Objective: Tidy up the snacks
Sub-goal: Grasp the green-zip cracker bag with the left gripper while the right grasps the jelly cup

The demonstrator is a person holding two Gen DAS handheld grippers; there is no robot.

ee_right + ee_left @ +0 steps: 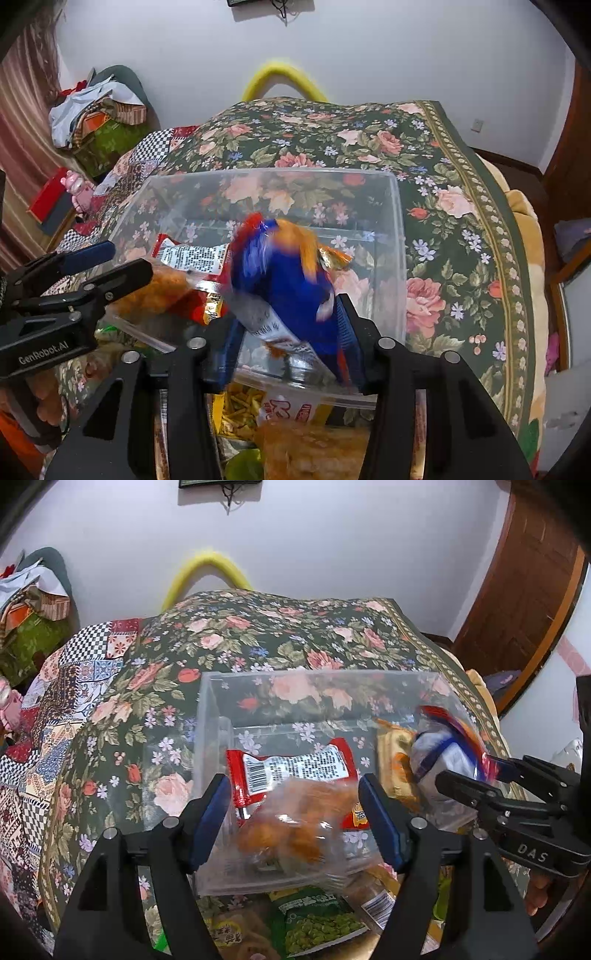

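Note:
A clear plastic bin (212, 709) (397, 236) stands on a floral bedspread. My left gripper (295, 812) (110, 258) is open over the bin's near edge; a clear packet of orange snacks with a red label (295, 812) (162, 291) lies in the bin between its fingers. My right gripper (288, 325) (476, 775) is over the bin's right part, with a blue, orange and white snack bag (288, 284) (443, 753) blurred between its wide-set fingers. A gold packet (395, 753) lies in the bin under that bag.
More snack packets lie in front of the bin: a green pea bag (317, 923), a bag of yellow sticks (240, 410), an orange snack packet (314, 450). The floral bedspread (295, 635) stretches behind. Piled clothes (99, 114) sit at the far left; a wooden door (524, 583) is right.

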